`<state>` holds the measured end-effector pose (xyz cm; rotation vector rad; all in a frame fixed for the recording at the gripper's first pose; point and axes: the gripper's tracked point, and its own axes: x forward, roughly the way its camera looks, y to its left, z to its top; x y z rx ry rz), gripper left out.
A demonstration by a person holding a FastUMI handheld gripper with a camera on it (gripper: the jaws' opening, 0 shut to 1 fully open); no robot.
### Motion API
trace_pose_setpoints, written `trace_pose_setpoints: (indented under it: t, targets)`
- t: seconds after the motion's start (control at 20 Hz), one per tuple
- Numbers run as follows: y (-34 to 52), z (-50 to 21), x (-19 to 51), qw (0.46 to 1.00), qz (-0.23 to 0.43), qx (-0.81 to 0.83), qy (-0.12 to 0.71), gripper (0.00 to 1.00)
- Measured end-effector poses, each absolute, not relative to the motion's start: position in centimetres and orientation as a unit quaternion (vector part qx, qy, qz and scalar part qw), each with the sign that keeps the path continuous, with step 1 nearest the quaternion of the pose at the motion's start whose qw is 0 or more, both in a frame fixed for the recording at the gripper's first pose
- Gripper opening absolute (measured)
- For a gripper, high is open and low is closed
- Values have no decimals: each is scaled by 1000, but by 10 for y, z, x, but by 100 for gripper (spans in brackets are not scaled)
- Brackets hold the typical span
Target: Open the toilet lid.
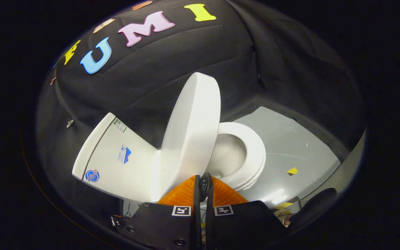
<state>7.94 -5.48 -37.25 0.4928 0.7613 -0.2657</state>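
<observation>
The gripper (202, 189) sat low and close to the toilet (127, 163), its 2 fingers (186, 194) drawn together with only a narrow slit between them. A small dark rounded part showed in that slit near the tips; what it was could not be told. Nothing else was pinched between the fingers, and they appeared closed on themselves rather than on the lid (193, 128). The lid stood raised just ahead of the fingertips, tilted up on its hinge and leaning back toward the tank (113, 152), its broad white face turned partly toward the camera. Its lower edge came down right at the fingertips, though whether they touched it could not be told. Beyond and beside the lid lay the seat (252, 152), down on the bowl (227, 156), whose hollow was open to view. The tank carried 3 small stickers on its side. The toilet stood on a grey floor sheet (297, 146), where a small yellow mark (292, 170) lay well apart from the bowl. Black cloth (172, 69) hung behind everything as the wall.
</observation>
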Motion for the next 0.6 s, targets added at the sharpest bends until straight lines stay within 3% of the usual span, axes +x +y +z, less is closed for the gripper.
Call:
trace_pose_setpoints:
  t: [0.6]
  targets:
    - [10, -312, 99, 925, -104, 123, 344, 9]
